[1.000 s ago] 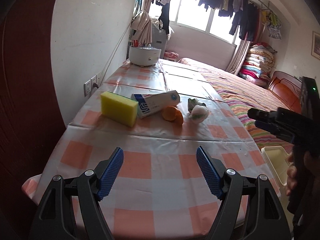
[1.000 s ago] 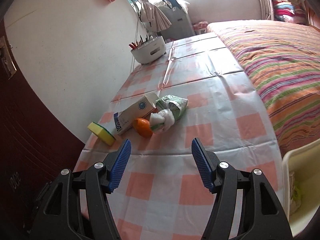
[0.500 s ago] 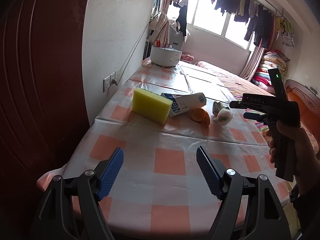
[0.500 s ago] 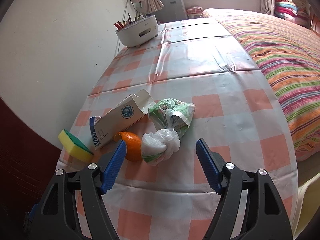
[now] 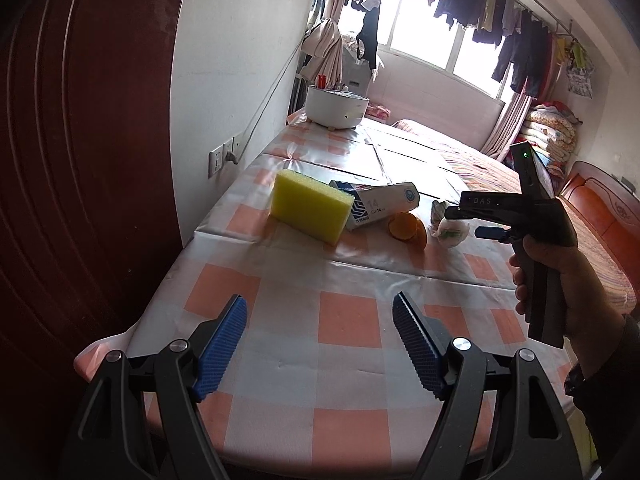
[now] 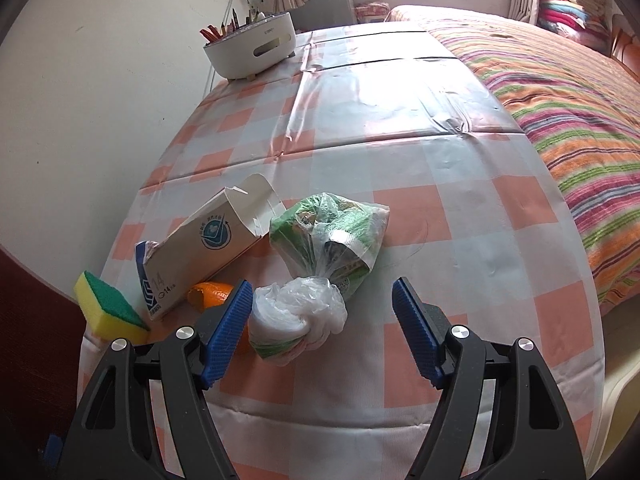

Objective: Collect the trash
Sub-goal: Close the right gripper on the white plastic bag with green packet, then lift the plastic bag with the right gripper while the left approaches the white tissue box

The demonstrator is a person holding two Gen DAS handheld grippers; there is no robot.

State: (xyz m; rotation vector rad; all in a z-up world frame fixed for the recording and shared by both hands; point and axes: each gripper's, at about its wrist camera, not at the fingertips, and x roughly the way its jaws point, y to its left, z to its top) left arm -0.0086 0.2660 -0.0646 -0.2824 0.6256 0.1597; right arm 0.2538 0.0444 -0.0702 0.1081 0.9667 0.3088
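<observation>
Reaching step: the right gripper (image 6: 322, 320), jaws just widened and holding nothing, straddles the knotted clear plastic bag (image 6: 298, 316) on the checked surface (image 6: 460, 240); next, lower and clench. The left gripper (image 5: 320, 344) hangs released

A knotted clear plastic bag (image 6: 298, 316) of green wrappers lies on the checked tablecloth. An opened carton (image 6: 208, 248) lies flat and an orange peel (image 6: 210, 294) sits just beside it.

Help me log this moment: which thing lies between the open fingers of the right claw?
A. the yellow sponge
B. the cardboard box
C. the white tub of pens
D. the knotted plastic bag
D: in the right wrist view the knotted plastic bag sits between the spread fingers of the right claw, which do not press on it.
</observation>
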